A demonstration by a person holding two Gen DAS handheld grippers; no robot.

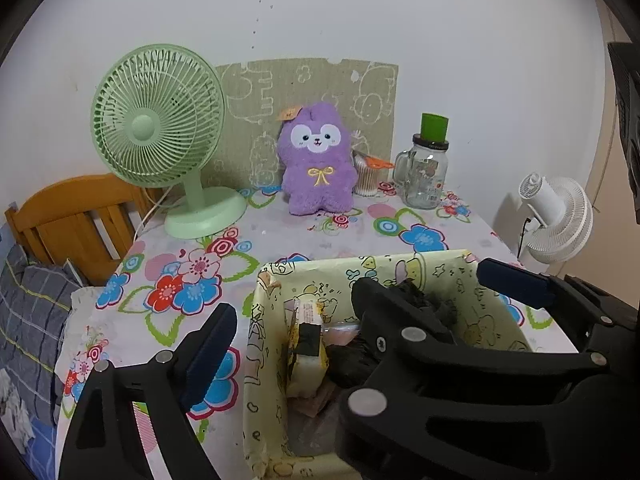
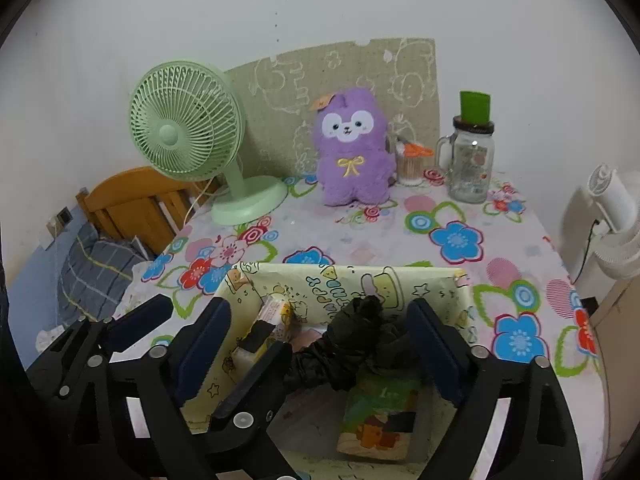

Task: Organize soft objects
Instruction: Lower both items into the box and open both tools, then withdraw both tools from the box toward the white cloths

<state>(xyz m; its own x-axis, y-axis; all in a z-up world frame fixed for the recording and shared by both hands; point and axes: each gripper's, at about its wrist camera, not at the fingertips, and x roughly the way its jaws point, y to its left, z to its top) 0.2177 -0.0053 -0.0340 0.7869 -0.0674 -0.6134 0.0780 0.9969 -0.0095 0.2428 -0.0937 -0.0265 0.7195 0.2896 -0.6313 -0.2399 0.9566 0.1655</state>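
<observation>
You hold both grippers wide apart over the yellow box (image 2: pixel 460 280), the right gripper (image 2: pixel 320 344) straddling but apparently not pinching the black cloth (image 2: pixel 356 344) lying inside, the left gripper (image 1: pixel 292 320) empty, while the purple plush (image 2: pixel 352 152) sits upright against the wall.

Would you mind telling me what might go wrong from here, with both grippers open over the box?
1. The black cloth lies bunched high in the box, between the right gripper fingers; it may snag as they withdraw.
2. The left gripper straddles the box's thin wall and might tip or drag it.
3. Reaching for the purple plush toy could knock the glass jar beside it.
</observation>
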